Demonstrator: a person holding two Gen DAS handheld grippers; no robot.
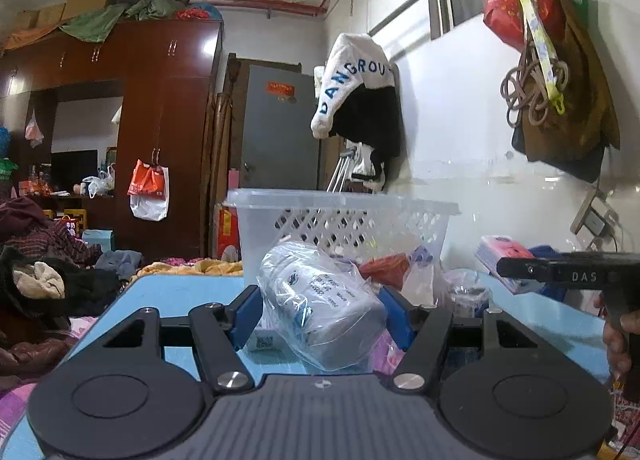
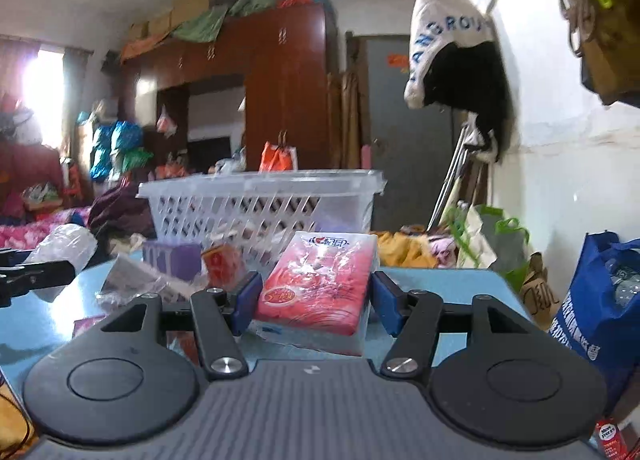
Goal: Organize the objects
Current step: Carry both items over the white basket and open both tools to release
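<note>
Two loads are up at once, one in each gripper, both just short of the white basket (image 1: 344,219) on the blue table (image 1: 176,292).

The left gripper (image 1: 320,312) is clenched on a grey jar wrapped in a clear plastic bag (image 1: 320,300). It sits tilted between the blue pads, raised off the table. The jar looks stiff and probably has some weight, but the loose film around it is slick and could let the jar slide or turn. The better hold is across the jar's body, squeezing through the film, not on the slack plastic.

The right gripper (image 2: 314,300) is closed on a red tissue pack (image 2: 320,284), held by its long sides, also in front of the basket (image 2: 260,203). That pack is likely light and soft, so it will give under pressure; its glossy wrapper may slip. A grip at mid-length keeps it level.

Other small packets (image 2: 216,260) lie on the table (image 2: 440,292) beside the basket.
</note>
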